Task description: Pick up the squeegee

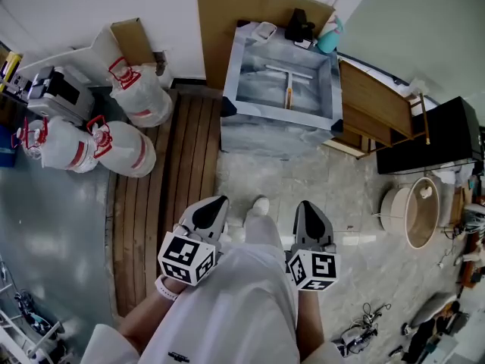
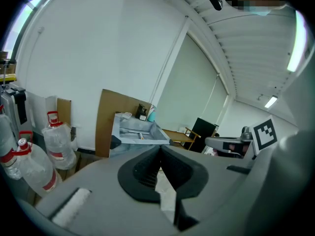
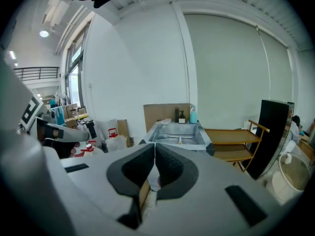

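The squeegee point(image 1: 287, 76) lies inside a metal sink tub point(image 1: 233, 74) at the far end of the floor, its bar across and its orange handle toward me. Both grippers are held low in front of my body, well short of the tub. My left gripper point(image 1: 216, 202) is shut and holds nothing. My right gripper point(image 1: 306, 205) also has its jaws together and empty. In the left gripper view, the squeegee point(image 2: 138, 133) shows far beyond the closed left gripper point(image 2: 160, 149). The right gripper view has the squeegee point(image 3: 179, 138) straight ahead, past the closed right gripper point(image 3: 154, 146).
Several water jugs point(image 1: 125, 146) with red caps stand at the left beside a wooden slat strip point(image 1: 167, 180). A cardboard sheet point(image 1: 227, 14) leans behind the tub, and bottles point(image 1: 330, 36) stand on its far rim. Right of it are a wooden shelf point(image 1: 375, 105), a black cabinet point(image 1: 436, 135) and a round basin point(image 1: 413, 211).
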A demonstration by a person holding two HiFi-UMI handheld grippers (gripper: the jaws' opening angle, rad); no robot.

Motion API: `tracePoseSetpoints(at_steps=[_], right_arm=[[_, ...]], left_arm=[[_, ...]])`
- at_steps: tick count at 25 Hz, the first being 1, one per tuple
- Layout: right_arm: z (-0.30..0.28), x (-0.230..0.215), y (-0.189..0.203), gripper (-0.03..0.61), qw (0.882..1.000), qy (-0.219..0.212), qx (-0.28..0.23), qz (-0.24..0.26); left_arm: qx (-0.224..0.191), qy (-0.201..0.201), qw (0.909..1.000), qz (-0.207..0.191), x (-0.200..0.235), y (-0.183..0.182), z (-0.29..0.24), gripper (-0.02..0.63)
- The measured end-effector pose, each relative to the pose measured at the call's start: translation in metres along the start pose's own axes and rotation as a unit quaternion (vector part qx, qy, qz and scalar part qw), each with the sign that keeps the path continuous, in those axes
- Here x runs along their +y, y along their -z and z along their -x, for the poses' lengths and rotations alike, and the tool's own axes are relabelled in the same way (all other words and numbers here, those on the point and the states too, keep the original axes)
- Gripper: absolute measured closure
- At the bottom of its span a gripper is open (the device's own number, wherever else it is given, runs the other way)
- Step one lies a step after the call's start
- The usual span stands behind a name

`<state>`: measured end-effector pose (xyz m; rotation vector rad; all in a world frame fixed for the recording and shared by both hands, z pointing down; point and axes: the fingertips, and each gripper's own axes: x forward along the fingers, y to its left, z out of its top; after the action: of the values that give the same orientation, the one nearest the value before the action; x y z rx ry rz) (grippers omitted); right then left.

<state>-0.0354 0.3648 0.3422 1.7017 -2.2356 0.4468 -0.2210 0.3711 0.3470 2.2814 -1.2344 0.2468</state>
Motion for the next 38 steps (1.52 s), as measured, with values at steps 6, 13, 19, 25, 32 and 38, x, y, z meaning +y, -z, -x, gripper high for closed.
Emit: tracePoseSetpoints(at_steps=[6,13,19,25,32,38], right_arm=[[-0.050,-0.037,-0.013,0.572,1.000,-0.004,0.005,0.005],[-0.145,-0.119,-0.045,0.571,0.999,-0.026,0.011,0.018],[-0.219,-0.185,-0.091,0.572,0.997,-0.068,0.014,-0.014],[-0.272,-0.217,-0.120,0.572,0.995,-0.097,0.007,-0.003],[-0.299,-0.227,-0.130,0.572,0.995,-0.092,0.026,-0.005],[-0.315,-0.227,-0.125,0.572,0.996,-0.082,0.041,0.004]], left_arm=[[0.003,-0.002,1.0000,-0.001,0.010,-0.020,-0.054,0.611],[0.014,-0.031,0.9994,0.001,0.024,-0.062,-0.160,0.611],[0.013,-0.048,0.9987,0.014,0.013,-0.122,-0.267,0.611],[0.009,-0.071,0.9969,0.034,0.016,-0.154,-0.331,0.611],[0.034,-0.066,0.9966,0.035,0.037,-0.166,-0.355,0.611],[0.043,-0.056,0.9969,0.034,0.047,-0.169,-0.369,0.611]])
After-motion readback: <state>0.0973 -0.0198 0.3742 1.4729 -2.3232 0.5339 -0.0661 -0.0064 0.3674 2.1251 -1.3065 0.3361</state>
